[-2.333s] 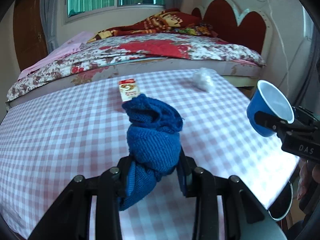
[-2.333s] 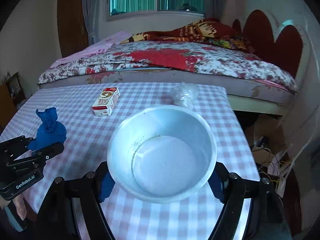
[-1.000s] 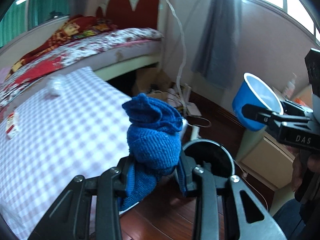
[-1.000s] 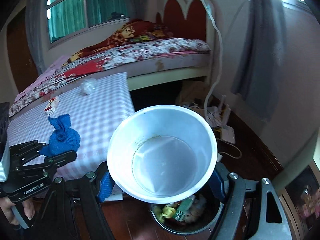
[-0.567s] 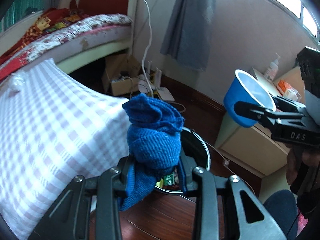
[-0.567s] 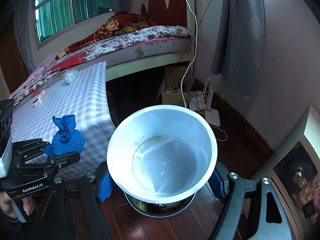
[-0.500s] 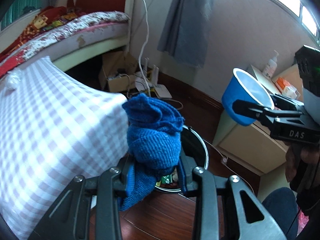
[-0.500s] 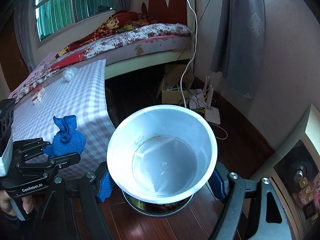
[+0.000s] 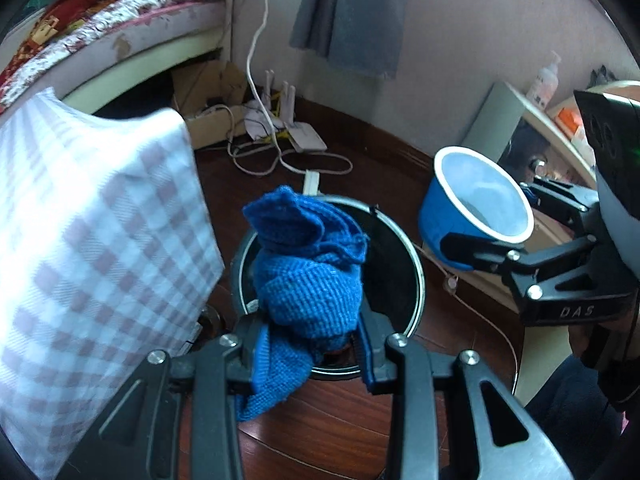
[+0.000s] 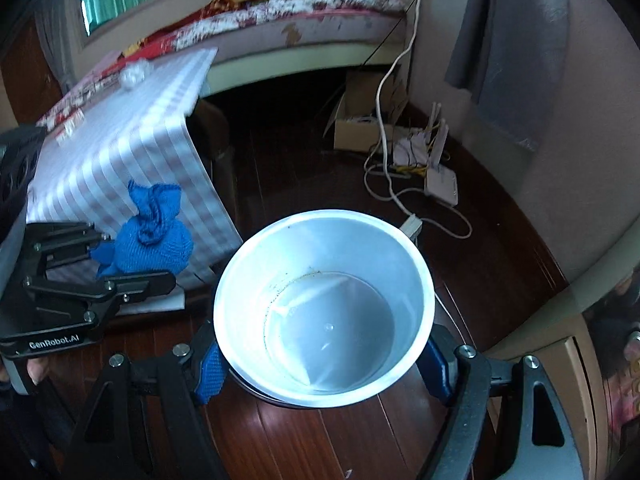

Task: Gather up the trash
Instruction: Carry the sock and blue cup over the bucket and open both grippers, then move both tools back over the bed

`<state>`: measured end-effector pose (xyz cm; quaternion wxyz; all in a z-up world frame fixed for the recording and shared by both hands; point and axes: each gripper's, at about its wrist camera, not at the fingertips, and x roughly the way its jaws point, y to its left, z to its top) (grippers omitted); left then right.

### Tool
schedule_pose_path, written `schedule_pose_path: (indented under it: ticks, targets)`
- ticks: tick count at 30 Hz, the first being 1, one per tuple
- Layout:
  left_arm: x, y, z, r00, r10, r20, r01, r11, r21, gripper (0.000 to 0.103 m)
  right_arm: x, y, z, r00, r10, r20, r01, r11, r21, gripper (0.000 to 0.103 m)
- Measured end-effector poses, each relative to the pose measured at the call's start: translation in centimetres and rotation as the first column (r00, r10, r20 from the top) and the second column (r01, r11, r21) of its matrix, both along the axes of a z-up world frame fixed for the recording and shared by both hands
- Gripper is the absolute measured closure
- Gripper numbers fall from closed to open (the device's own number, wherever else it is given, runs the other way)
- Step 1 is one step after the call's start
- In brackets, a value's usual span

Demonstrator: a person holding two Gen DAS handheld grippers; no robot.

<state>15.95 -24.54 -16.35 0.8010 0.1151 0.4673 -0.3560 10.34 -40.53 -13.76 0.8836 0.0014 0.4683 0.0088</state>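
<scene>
Left wrist view: the left gripper [image 9: 308, 344] is clamped on the blue knitted cloth [image 9: 308, 276], directly above the open trash bin [image 9: 400, 256] — the nearer hand for release. The right gripper [image 9: 472, 248] holds the blue cup [image 9: 476, 204] beside the bin's rim. Right wrist view: the right gripper [image 10: 324, 354] is clamped on the cup [image 10: 324, 304], which hides the bin — alignment cannot be judged.

A dark wooden floor [image 9: 344, 432] carries a round black bin [image 9: 400, 248], white cables [image 10: 400, 200] and a cardboard box [image 10: 356, 128].
</scene>
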Motion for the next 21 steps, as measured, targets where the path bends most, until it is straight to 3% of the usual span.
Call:
schedule_pose_path:
  ticks: [6,8,9,10,12,17,21]
  targets:
    - [1.3,-1.5,-2.4,0.996,-0.055,-0.065,0.054,0.999,-0.004,0.065,1.6,0.1,-3.3,0.995,0.076,-0.071,-0.078,0.996,-0.031,0.024]
    - [1.9,-1.7,-3.6,0.990,-0.072,-0.120,0.068,0.997,-0.032,0.060,2.0,0.2,-4.4,0.991,0.110,-0.081,-0.113,0.993,-0.033,0.023]
    - [2.1,-1.7,-4.2,0.986,-0.073,-0.148,0.066,0.997,-0.047,0.050,2.1,0.3,-4.9,0.989,0.124,-0.082,-0.127,0.991,-0.040,0.020]
    - [2.2,-1.7,-4.6,0.985,-0.064,-0.159,0.058,0.997,-0.046,0.026,2.3,0.3,-5.6,0.988,0.120,-0.095,-0.127,0.989,-0.071,0.005]
    - [2.2,-0.9,-5.1,0.985,-0.024,-0.169,0.015,0.998,-0.056,0.010,2.5,-0.3,-7.4,0.989,0.059,-0.134,-0.077,0.988,-0.137,0.001]
    - [1.2,2.0,-5.5,0.991,0.128,-0.047,-0.126,0.991,0.033,0.010,1.4,-3.1,-8.7,0.984,-0.058,-0.166,0.049,0.997,-0.058,0.001]
    - [0.3,3.4,-5.6,0.978,0.210,-0.001,-0.210,0.976,0.060,0.010,0.9,-2.9,-8.3,0.982,-0.079,-0.169,0.067,0.995,-0.075,0.001]
